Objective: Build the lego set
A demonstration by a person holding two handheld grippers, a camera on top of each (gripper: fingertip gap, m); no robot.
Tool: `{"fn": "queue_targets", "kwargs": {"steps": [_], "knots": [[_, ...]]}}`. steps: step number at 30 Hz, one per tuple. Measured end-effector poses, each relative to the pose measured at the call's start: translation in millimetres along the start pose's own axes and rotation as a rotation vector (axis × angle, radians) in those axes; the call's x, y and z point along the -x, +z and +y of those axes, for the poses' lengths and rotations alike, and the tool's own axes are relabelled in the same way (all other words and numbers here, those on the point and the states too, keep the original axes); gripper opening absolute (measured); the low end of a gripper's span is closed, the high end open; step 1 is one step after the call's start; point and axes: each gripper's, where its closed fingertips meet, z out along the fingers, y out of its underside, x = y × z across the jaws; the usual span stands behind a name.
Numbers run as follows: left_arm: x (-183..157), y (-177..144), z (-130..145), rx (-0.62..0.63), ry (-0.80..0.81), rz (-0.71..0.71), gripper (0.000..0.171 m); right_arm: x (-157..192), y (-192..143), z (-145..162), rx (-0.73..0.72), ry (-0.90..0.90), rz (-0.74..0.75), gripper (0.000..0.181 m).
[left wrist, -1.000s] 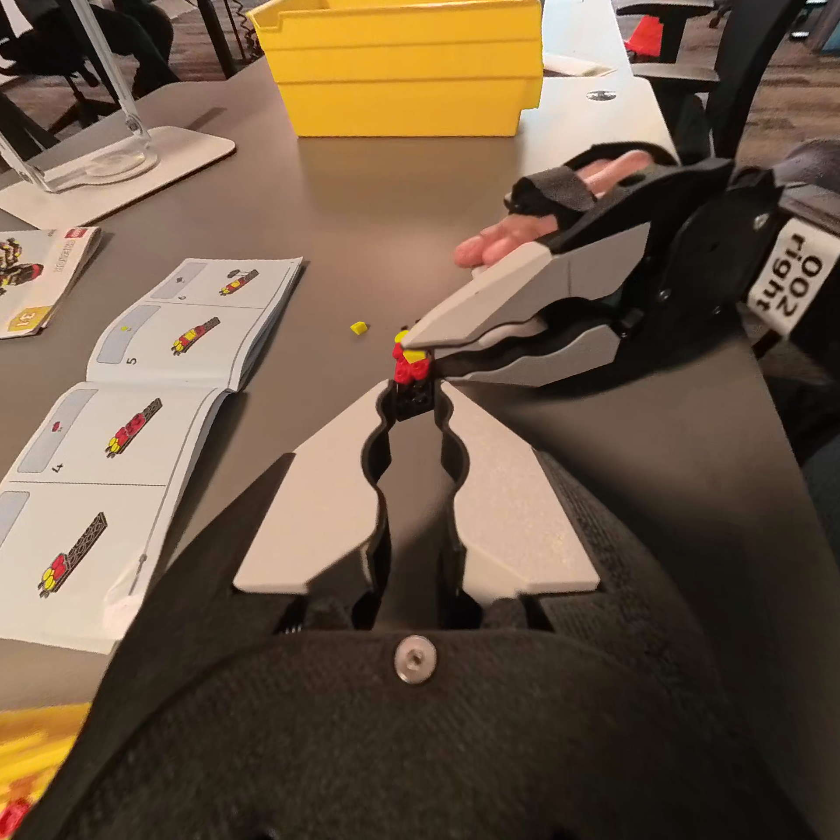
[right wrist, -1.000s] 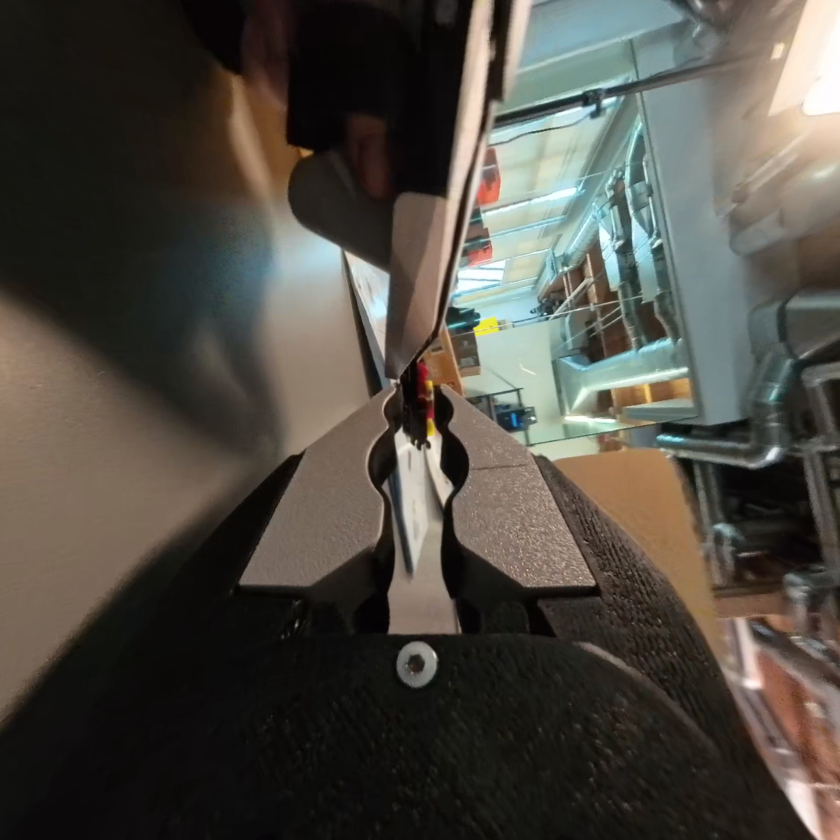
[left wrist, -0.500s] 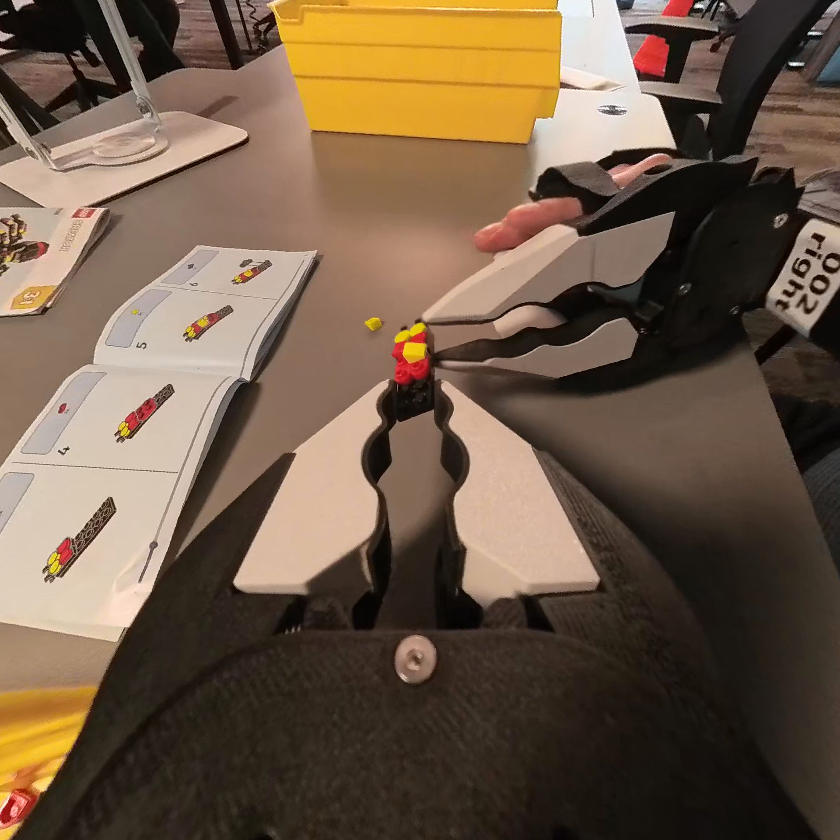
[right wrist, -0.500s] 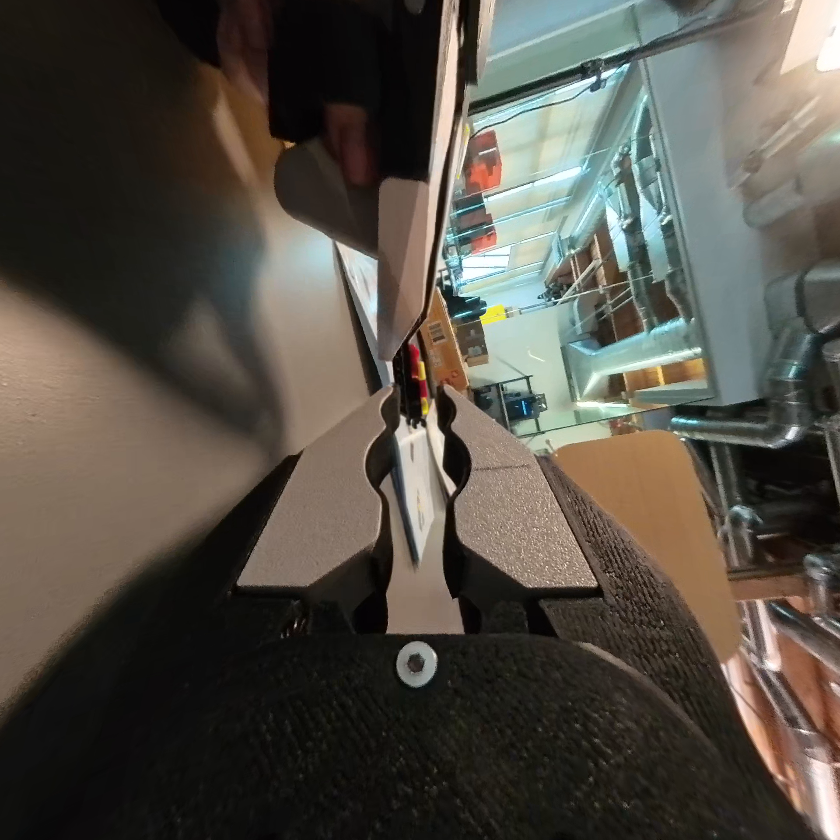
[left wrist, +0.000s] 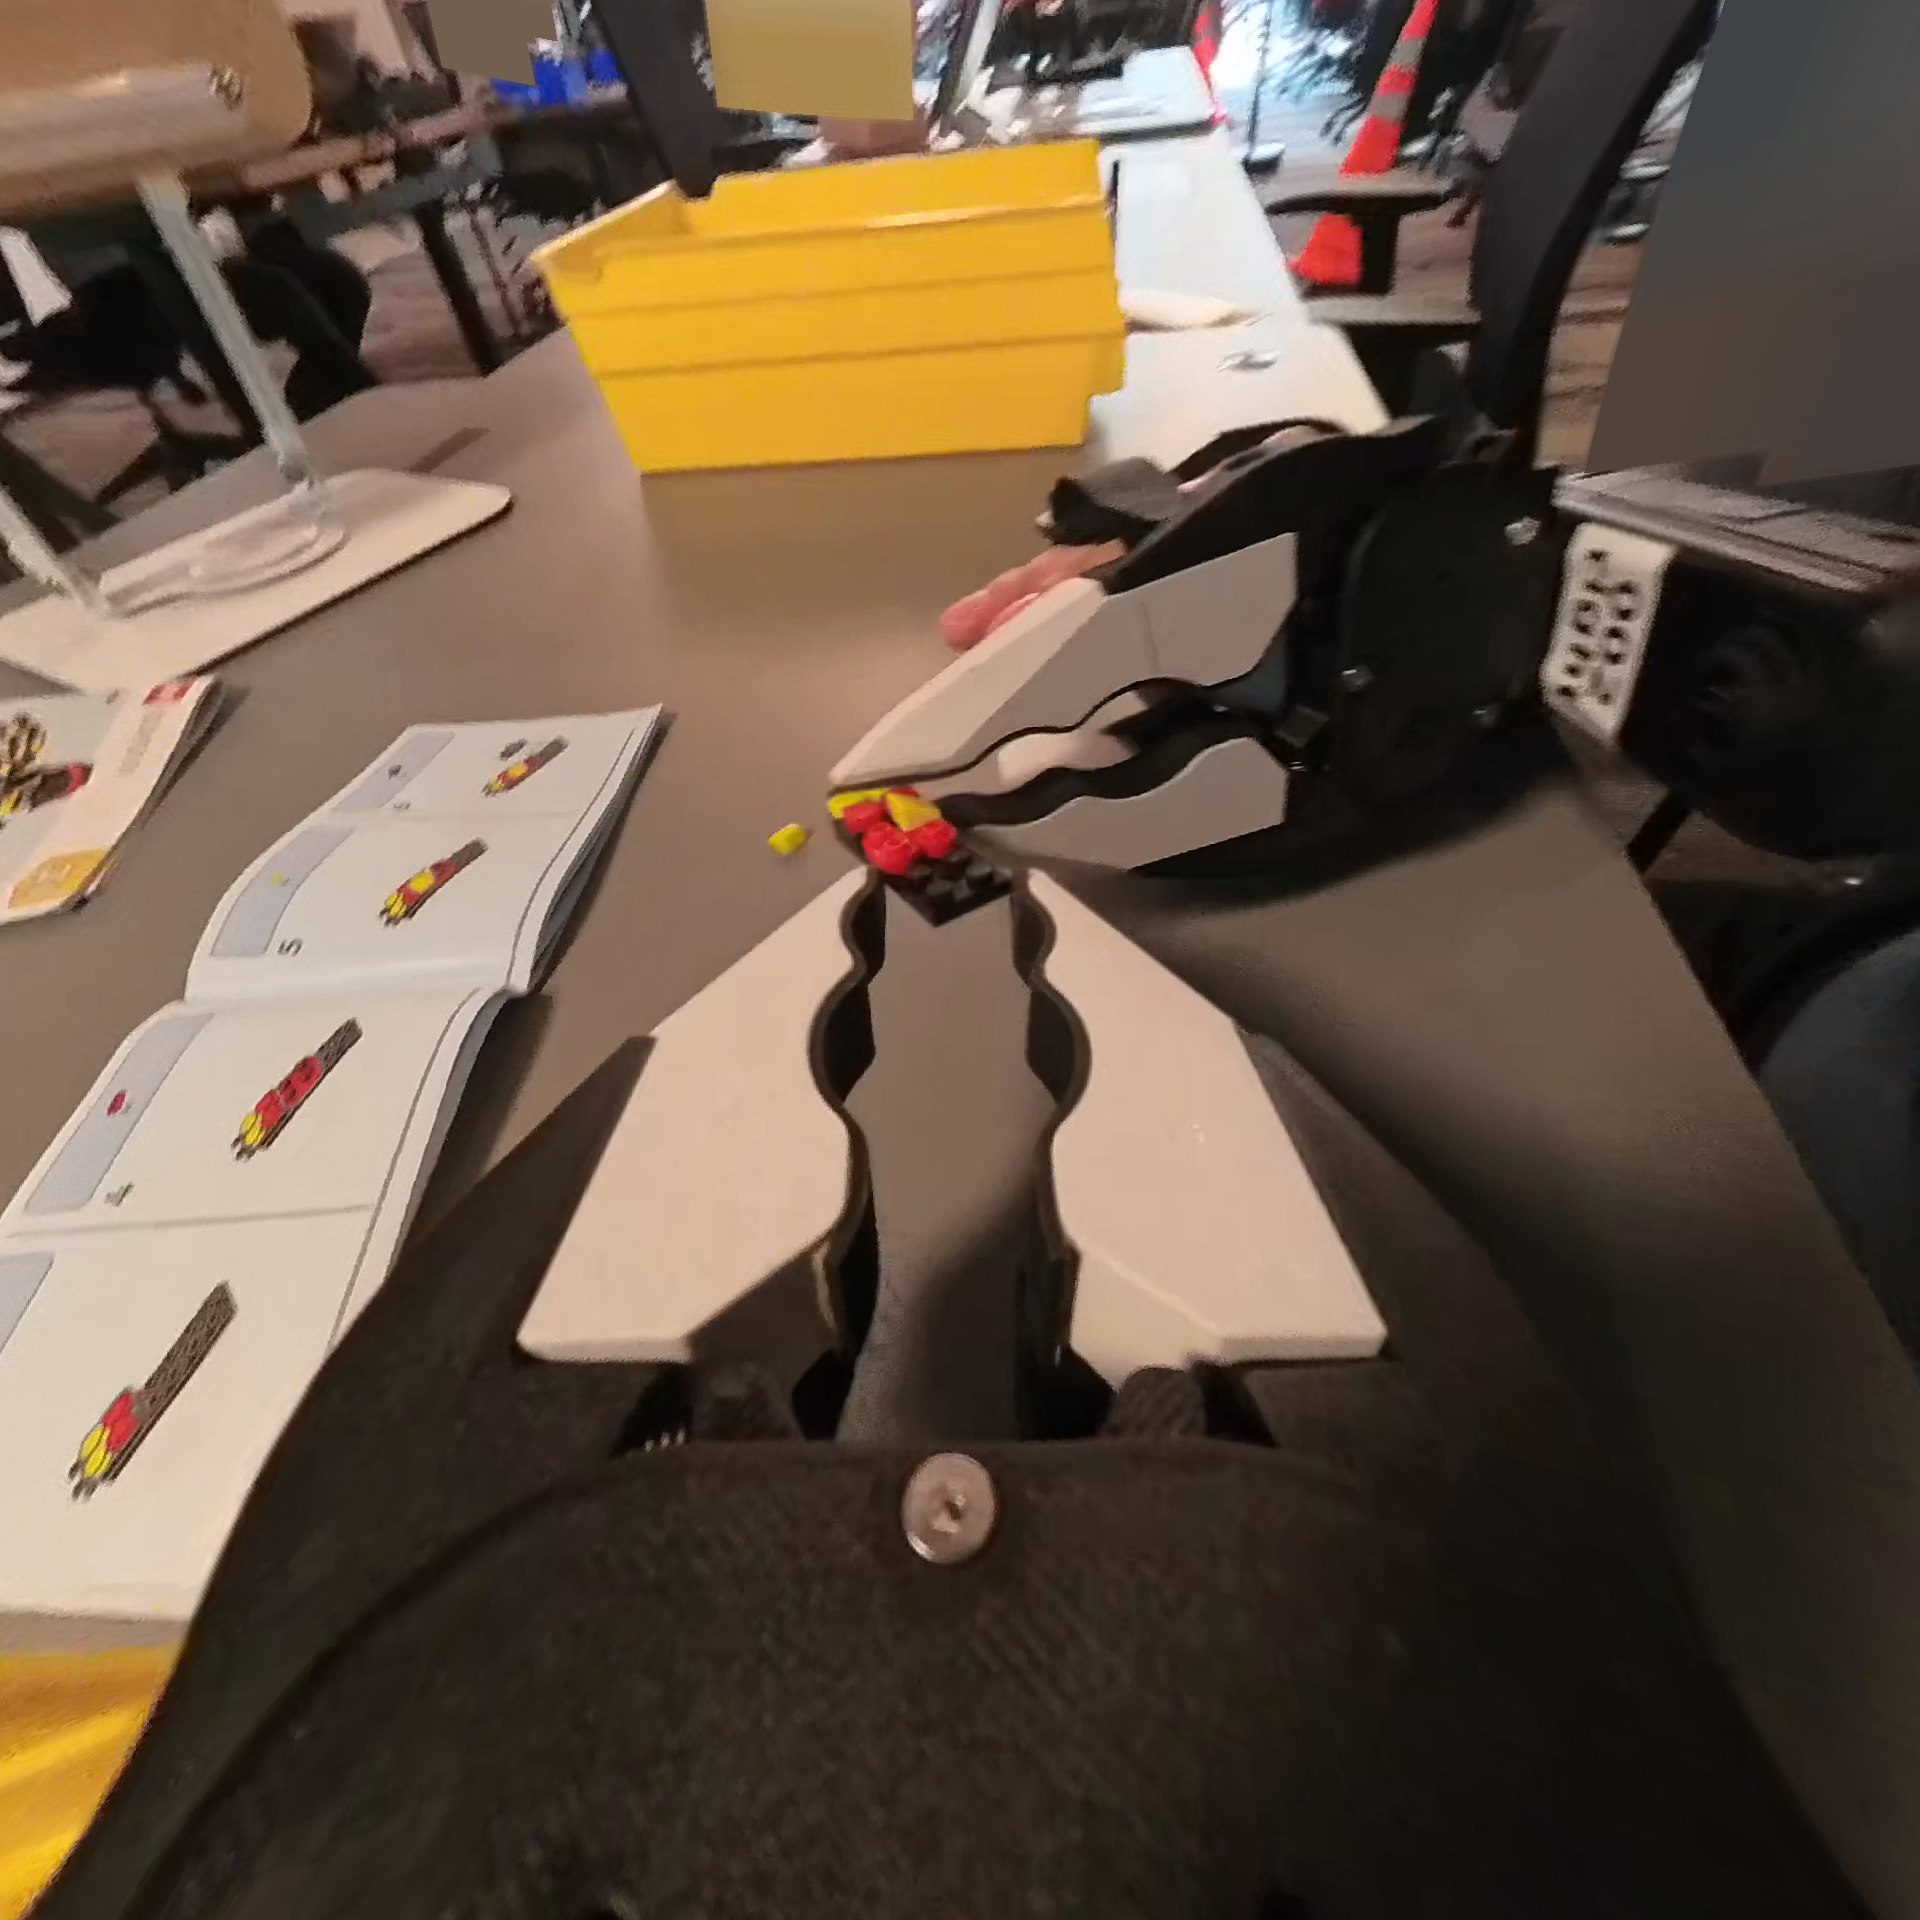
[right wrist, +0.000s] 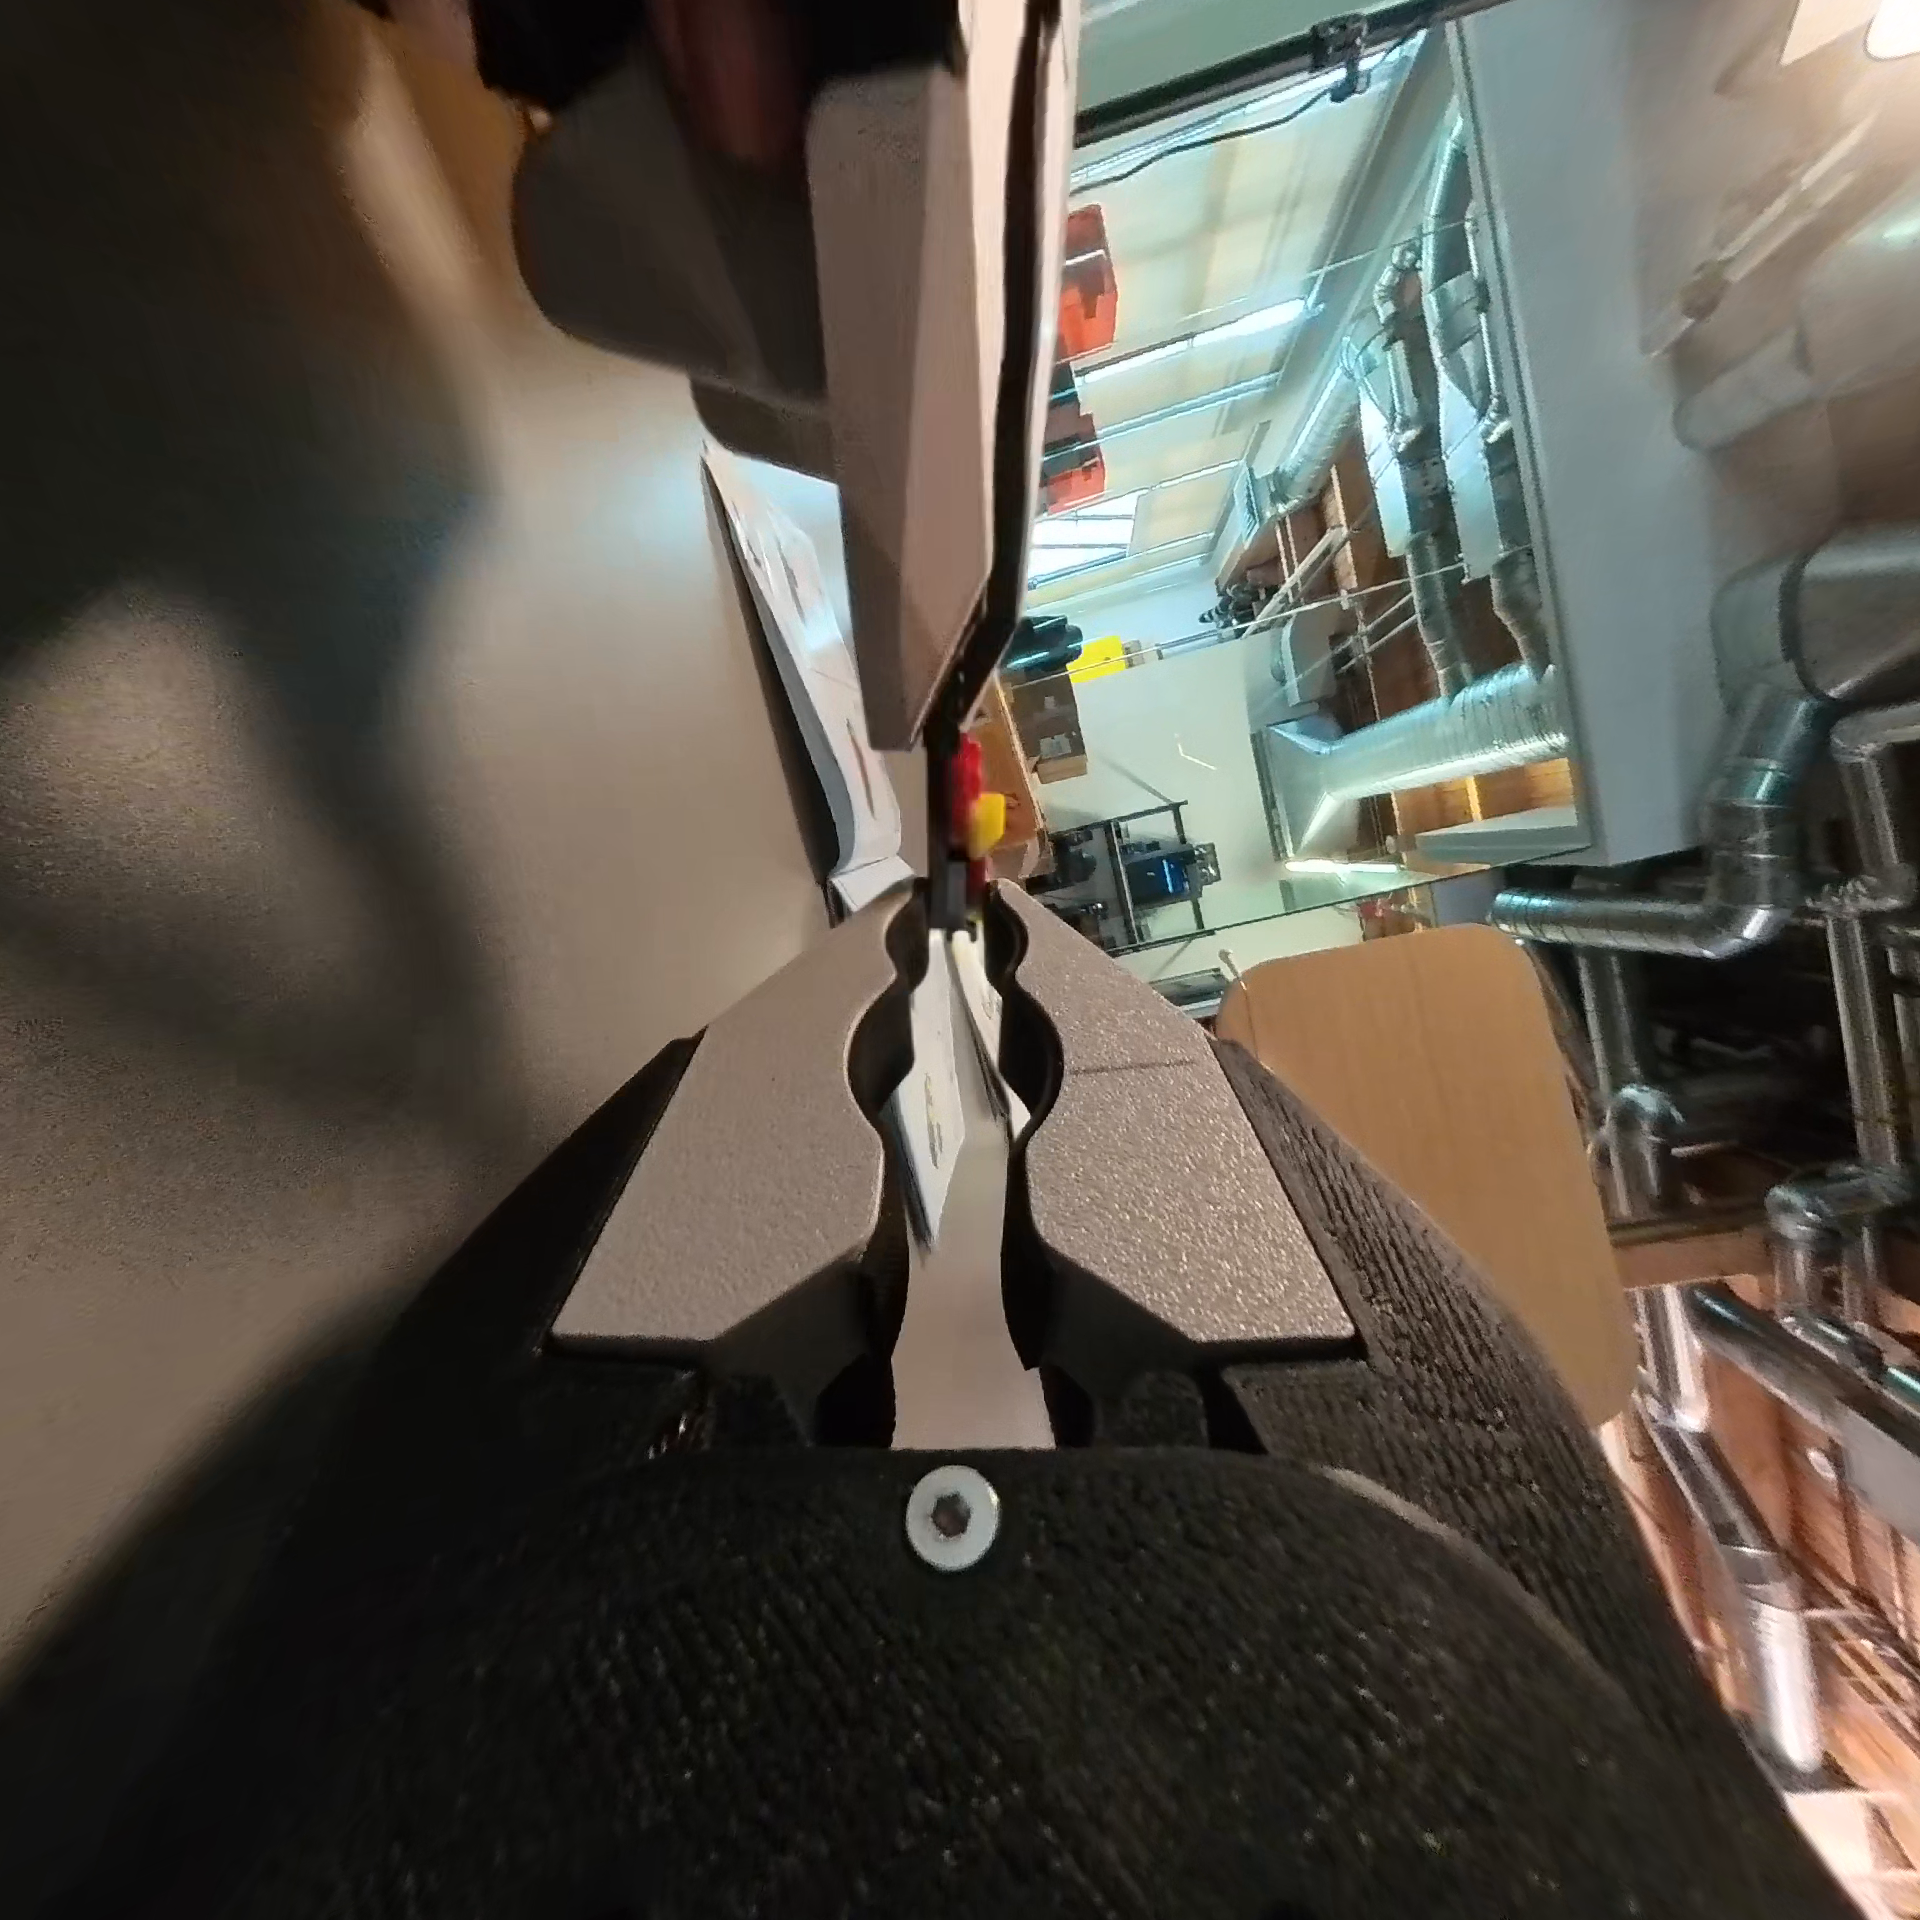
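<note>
The lego model (left wrist: 902, 837) is a small black plate with red and yellow pieces on its far end. My right gripper (left wrist: 840, 792) comes in from the right, turned on its side, and is shut on the yellow and red end. In the right wrist view (right wrist: 954, 914) its tips pinch the model (right wrist: 975, 812). My left gripper (left wrist: 945, 896) has its jaws parted, and the plate's black near end lies between the tips, just above the grey table (left wrist: 727, 582). One left finger (right wrist: 914, 468) shows edge-on in the right wrist view. A loose yellow piece (left wrist: 787, 838) lies on the table left of the model.
An open instruction booklet (left wrist: 416, 883) lies at the left, with a second booklet (left wrist: 73, 800) beyond it. Stacked yellow bins (left wrist: 852, 343) stand at the back. A clear stand on a white base (left wrist: 260, 561) is at the back left. An office chair (left wrist: 1507, 260) is at the right. Across from one pair of fingers to the other is roughly 6 cm.
My left jaws have spread apart. My right gripper has closed on the model's yellow and red end, and the model has turned flat and diagonal. The left view has tilted up.
</note>
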Motion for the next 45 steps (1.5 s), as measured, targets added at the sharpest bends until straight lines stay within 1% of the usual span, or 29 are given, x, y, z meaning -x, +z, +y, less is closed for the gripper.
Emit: {"fn": "queue_targets", "kwargs": {"steps": [3, 5, 8, 9, 11, 14, 16, 19, 20, 23, 25, 28, 30, 31, 32, 33, 36, 37, 39, 42, 45], "knots": [[-14, -1, -6, -0.043, 0.049, 0.057, 0.025, -5, -2, -3, -0.028, 0.033, 0.012, 0.008], [-13, -2, -10, -0.072, 0.063, 0.041, 0.031, -12, -4, -4, -0.041, 0.064, 0.043, 0.008], [-3, -3, -13, -0.094, 0.008, -0.019, 0.040, -23, -8, -6, -0.053, 0.069, 0.098, 0.008], [0, -2, -12, -0.083, -0.025, -0.024, 0.043, -26, -8, -5, -0.041, 0.046, 0.119, 0.008], [-3, 1, -11, -0.070, -0.097, 0.010, 0.053, -26, -6, -5, 0.002, -0.036, 0.148, 0.008], [-5, 4, -12, -0.069, -0.144, 0.017, 0.057, -21, -4, -8, 0.061, -0.181, 0.168, 0.008], [0, 4, -9, -0.055, -0.144, -0.029, 0.052, -18, -4, -12, 0.072, -0.229, 0.172, 0.008], [-1, 8, -5, -0.024, -0.124, -0.038, 0.044, -16, -4, -16, 0.081, -0.253, 0.173, 0.008], [-3, 8, -4, -0.015, -0.110, -0.033, 0.036, -15, -4, -15, 0.091, -0.260, 0.170, 0.008], [6, 8, 0, 0.011, -0.057, -0.098, 0.022, -18, -6, -11, 0.108, -0.248, 0.175, 0.009], [15, 6, 3, 0.027, -0.006, -0.134, 0.017, -16, -8, -11, 0.103, -0.244, 0.165, 0.010], [23, 5, 9, 0.062, 0.072, -0.164, 0.016, -11, -13, -11, 0.064, -0.211, 0.128, 0.010], [28, 4, 12, 0.084, 0.142, -0.196, 0.016, -11, -18, -7, 0.012, -0.142, 0.089, 0.016], [31, 4, 14, 0.098, 0.179, -0.213, 0.016, -17, -21, 1, 0.015, -0.083, 0.089, 0.019], [29, 5, 17, 0.113, 0.211, -0.209, 0.016, -22, -23, 10, 0.020, 0.026, 0.064, 0.022], [28, 6, 19, 0.128, 0.244, -0.207, 0.016, -22, -25, 20, 0.016, 0.185, -0.002, 0.023], [22, 10, 23, 0.150, 0.329, -0.196, 0.016, -4, -20, 46, 0.040, 0.733, -0.296, 0.025], [20, 11, 25, 0.158, 0.349, -0.192, 0.016, -1, -18, 53, 0.066, 0.839, -0.366, 0.025], [18, 12, 27, 0.170, 0.378, -0.186, 0.016, 3, -11, 62, 0.110, 0.958, -0.444, 0.022], [15, 14, 30, 0.188, 0.403, -0.176, 0.016, 22, -7, 65, 0.187, 1.038, -0.606, 0.017], [14, 16, 33, 0.206, 0.411, -0.166, 0.016, 32, -3, 72, 0.279, 1.042, -0.627, 0.016]]}}
